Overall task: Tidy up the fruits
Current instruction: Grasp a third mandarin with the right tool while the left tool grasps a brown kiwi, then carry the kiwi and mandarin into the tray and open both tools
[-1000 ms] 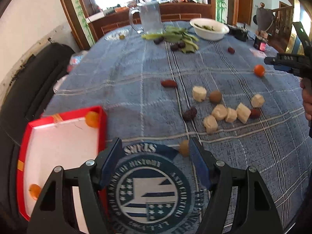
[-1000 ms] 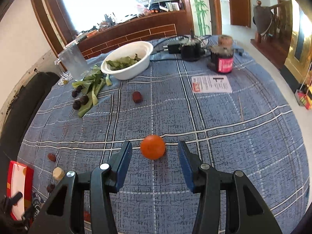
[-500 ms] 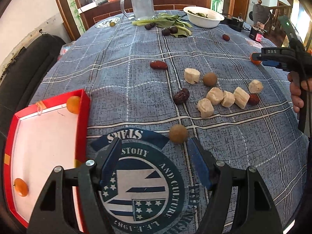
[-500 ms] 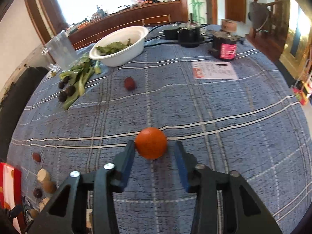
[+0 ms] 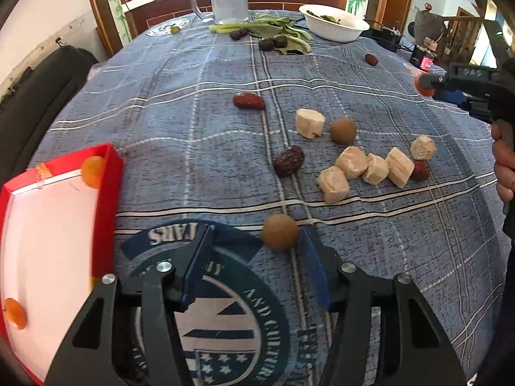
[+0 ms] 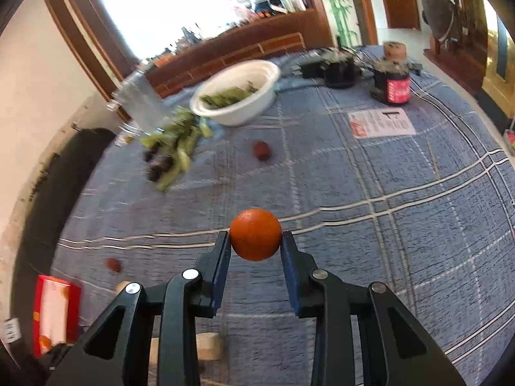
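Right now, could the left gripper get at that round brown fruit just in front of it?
Probably yes. The left gripper is open, and the round brown fruit sits on the tablecloth just inside its right fingertip, with nothing between them. It looks off-centre, so a small shift right would likely help before closing.

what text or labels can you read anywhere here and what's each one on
"AND CULTURE": outer ring of the round blue emblem printed on the tablecloth, partly hidden by the left gripper.
"...ARS": emblem's top banner, upside down in the left wrist view, start blurred.
Embossed mark on the right gripper: not surely legible.
Red label on the dark jar: blurred.
Paper leaflet: print too small.
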The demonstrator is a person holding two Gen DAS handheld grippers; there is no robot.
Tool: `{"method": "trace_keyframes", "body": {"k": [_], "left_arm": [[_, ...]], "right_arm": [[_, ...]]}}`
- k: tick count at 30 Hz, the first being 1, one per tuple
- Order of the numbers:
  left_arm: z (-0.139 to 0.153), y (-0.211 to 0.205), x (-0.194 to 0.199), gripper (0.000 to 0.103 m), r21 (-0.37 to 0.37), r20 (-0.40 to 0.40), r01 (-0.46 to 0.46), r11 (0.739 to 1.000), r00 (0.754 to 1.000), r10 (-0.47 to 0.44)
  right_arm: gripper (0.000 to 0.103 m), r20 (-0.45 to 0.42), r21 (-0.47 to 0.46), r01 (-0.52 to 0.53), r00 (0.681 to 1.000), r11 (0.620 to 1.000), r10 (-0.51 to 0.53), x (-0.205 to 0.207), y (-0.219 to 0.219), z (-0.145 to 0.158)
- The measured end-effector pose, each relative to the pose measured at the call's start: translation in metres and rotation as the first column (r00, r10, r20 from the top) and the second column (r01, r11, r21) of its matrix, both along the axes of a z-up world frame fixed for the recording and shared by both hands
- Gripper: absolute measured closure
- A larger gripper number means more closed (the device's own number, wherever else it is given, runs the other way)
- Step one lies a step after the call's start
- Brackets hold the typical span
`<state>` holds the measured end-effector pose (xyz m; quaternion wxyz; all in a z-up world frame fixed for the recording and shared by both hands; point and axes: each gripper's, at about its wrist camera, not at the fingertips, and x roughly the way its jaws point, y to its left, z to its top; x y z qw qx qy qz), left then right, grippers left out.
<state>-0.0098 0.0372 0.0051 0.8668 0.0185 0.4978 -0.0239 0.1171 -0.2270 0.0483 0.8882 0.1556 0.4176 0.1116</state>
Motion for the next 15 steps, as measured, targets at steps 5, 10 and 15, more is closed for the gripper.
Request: {"method": "trace_keyframes", "body": {"k": [5, 10, 15], "left_arm": [[0.002, -0.004, 0.0, 0.078, -0.02, 0.026, 0.025, 0.999, 0.999, -0.024], [0.005, -0.003, -0.005, 0.079, -0.044, 0.043, 0.029, 0.999, 0.999, -0.027], [0.027, 0.01, -0.028, 0.079, -0.048, 0.104, -0.007, 0.999, 0.994, 0.012]], "right_arm": [[0.072, 0.068, 0.002, -0.06, 0.996, 0.998, 0.06, -0.014, 0.02, 0.013], [0.072, 0.123, -0.003, -0.142, 0.982, 0.99, 0.141, -0.026, 0.04, 0.019], [0.072, 0.16, -0.04, -0.227, 0.96, 0.973, 0.23, -0.042, 0.069, 0.023]]}}
